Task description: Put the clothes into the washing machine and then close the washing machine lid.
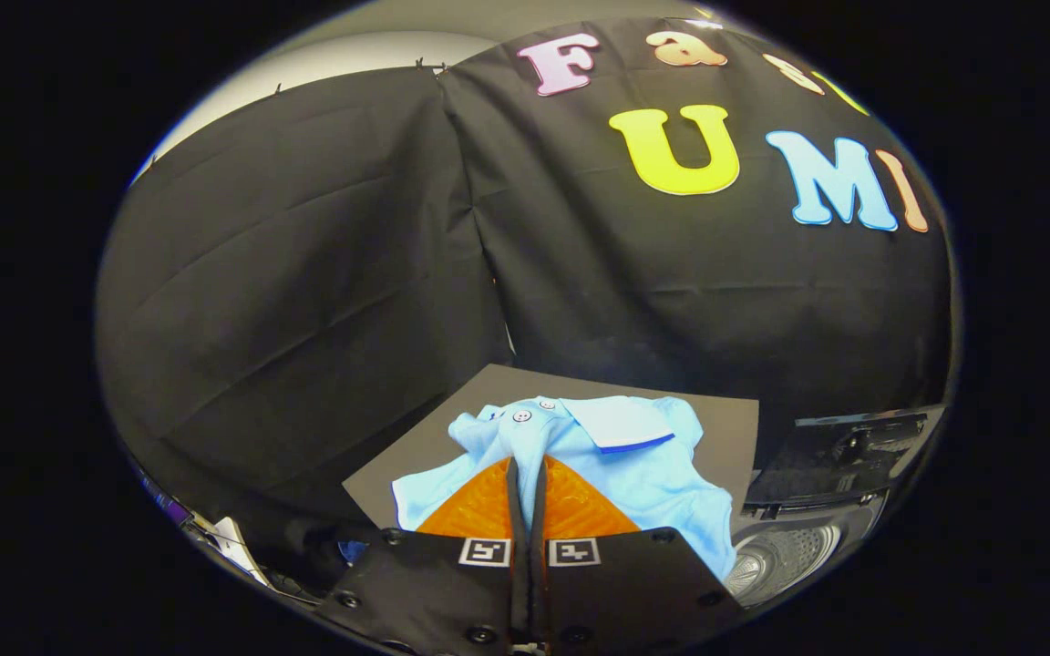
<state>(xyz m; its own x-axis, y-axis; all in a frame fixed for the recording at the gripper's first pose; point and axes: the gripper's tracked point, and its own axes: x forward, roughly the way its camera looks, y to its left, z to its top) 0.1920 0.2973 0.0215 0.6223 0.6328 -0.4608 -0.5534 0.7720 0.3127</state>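
Note:
A light blue polo shirt (634, 465) with a white collar and small buttons lies crumpled on a dark grey board (725, 428). My gripper (526, 466) is down on the near part of the shirt, its fingers drawn together with a fold of blue cloth pinched between them. Shirt fabric spreads out on both sides of the fingers and beyond them. To the right of the board stands the washing machine, with its dark lid (844, 456) raised and the pale perforated drum (785, 556) open below it.
Black cloth walls close off the space behind and to the left of the board. Some papers and small items (233, 542) lie low to the left of the fingers.

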